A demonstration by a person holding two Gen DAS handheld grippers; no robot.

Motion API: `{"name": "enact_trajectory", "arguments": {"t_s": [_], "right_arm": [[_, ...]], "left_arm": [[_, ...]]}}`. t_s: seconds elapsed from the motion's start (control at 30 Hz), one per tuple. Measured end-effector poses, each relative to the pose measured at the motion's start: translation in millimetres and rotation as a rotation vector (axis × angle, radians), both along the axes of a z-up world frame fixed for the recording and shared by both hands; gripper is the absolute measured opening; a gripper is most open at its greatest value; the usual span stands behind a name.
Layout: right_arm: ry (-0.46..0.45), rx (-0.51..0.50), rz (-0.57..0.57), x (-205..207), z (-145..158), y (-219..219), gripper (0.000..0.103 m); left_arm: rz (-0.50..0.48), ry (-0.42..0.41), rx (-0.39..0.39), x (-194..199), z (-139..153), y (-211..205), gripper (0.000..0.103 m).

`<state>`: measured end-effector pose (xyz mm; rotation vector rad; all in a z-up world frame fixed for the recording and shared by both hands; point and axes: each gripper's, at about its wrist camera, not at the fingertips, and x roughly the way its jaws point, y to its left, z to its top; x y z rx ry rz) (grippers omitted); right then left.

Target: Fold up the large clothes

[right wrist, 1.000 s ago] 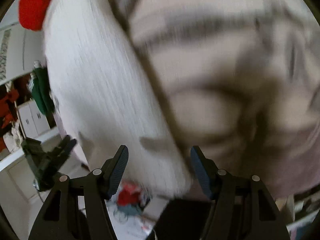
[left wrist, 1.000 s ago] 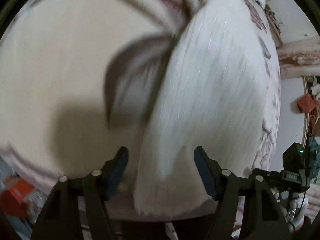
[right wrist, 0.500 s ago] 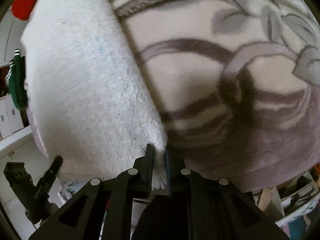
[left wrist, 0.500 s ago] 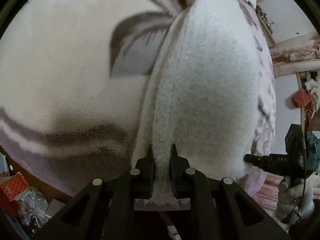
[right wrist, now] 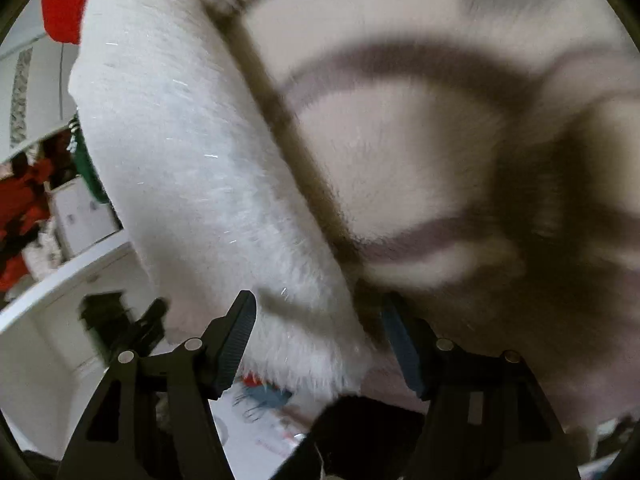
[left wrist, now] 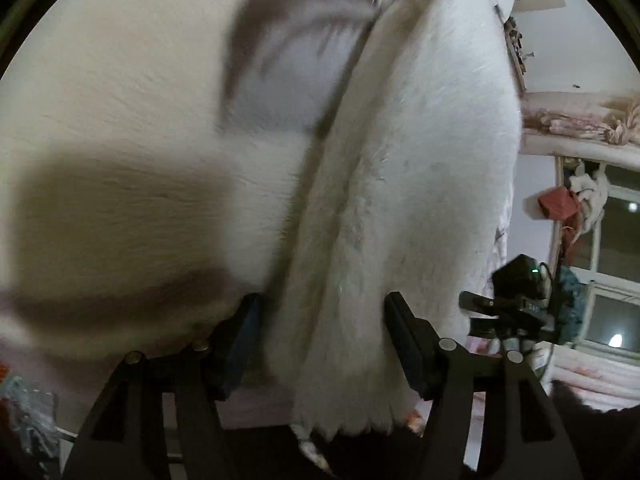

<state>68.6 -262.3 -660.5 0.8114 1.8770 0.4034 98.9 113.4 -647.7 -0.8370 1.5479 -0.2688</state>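
The white garment (left wrist: 420, 184) lies as a long fuzzy strip on the patterned blanket (left wrist: 120, 120), and in the left view it runs from 12 o'clock down to 6, its near end hanging past the blanket's edge between the fingers. In the right view the same garment (right wrist: 192, 184) runs from 11 o'clock down to 6, with the blanket (right wrist: 420, 160) filling everything from 1 to 5 o'clock.

The left gripper (left wrist: 322, 342) stands spread, one finger on each side of the strip's near end and pinching nothing. The right gripper (right wrist: 318, 338) is spread too, straddling the line where the garment's edge meets the blanket. My reading is that both sit at the near hem because that is where a fold of such a long piece has to be taken up, one corner per tool (the strip looks already doubled lengthwise, though blur makes this uncertain). The fabric looks thick and slippery, so a shallow bite could let it slide out.

Further out, the right gripper's black body (left wrist: 516, 300) shows at 4 o'clock in the left view, before a window (left wrist: 608, 264). In the right view a red cloth (right wrist: 66, 0) sits at 10 o'clock and white shelving (right wrist: 60, 276) at 8.

No container is clearly visible; the clutter at the lower rims is too blurred to name
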Motion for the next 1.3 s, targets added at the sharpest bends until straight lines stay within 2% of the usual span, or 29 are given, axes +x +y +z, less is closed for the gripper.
{"name": "enact_trajectory", "arguments": {"t_s": [0.1, 0.13, 0.17, 0.2, 0.23, 0.27, 0.33, 0.43, 0.53, 0.63, 0.7, 0.77, 0.87, 0.97, 1.07, 1.13, 1.3], "right_arm": [[0.009, 0.107, -0.055, -4, -20, 10, 0.071], [-0.004, 0.120, -0.063, -5, -20, 12, 0.071], [-0.018, 0.118, -0.068, -5, -19, 15, 0.070], [-0.027, 0.117, -0.074, -9, -15, 16, 0.066], [-0.043, 0.121, -0.079, -15, -11, 22, 0.042], [-0.048, 0.130, -0.082, -17, -8, 26, 0.031], [-0.040, 0.158, -0.127, -25, 6, 25, 0.022], [-0.032, 0.201, -0.165, -29, 34, 30, 0.020], [-0.057, 0.245, -0.206, -21, 81, 35, 0.019], [-0.105, 0.292, -0.260, 9, 125, 26, 0.018], [-0.159, 0.322, -0.289, 39, 152, 15, 0.018], [-0.213, 0.345, -0.310, 73, 173, 15, 0.018], [-0.285, 0.350, -0.339, 150, 189, 13, 0.018], [-0.315, 0.334, -0.321, 223, 173, 15, 0.018], [-0.281, 0.317, -0.325, 295, 144, 32, 0.018], [-0.248, 0.310, -0.333, 329, 125, 42, 0.017], [-0.215, 0.248, -0.323, 401, 73, 57, 0.017]], "left_arm": [[0.012, -0.047, 0.006, 4, 5, -9, 0.061], [0.008, -0.065, 0.022, 3, 10, -12, 0.051], [0.006, -0.074, 0.023, 1, 14, -15, 0.032], [0.020, -0.072, 0.018, 0, 18, -16, 0.020], [0.038, -0.073, 0.018, 0, 24, -16, 0.016], [0.054, -0.073, 0.013, 0, 30, -17, 0.015], [0.091, -0.094, -0.021, 2, 49, -19, 0.014], [0.112, -0.179, -0.054, 18, 98, -21, 0.013], [0.137, -0.299, -0.076, 49, 150, -18, 0.013], [0.184, -0.388, -0.127, 91, 182, -17, 0.013], [0.209, -0.433, -0.141, 124, 190, -16, 0.013], [0.222, -0.460, -0.142, 148, 186, 3, 0.013], [0.254, -0.467, -0.135, 204, 171, -3, 0.013], [0.290, -0.443, -0.120, 254, 144, 8, 0.013], [0.314, -0.398, -0.096, 292, 118, 18, 0.013], [0.344, -0.341, -0.097, 324, 90, 26, 0.013], [0.406, -0.209, -0.109, 362, 32, 39, 0.014]]}}
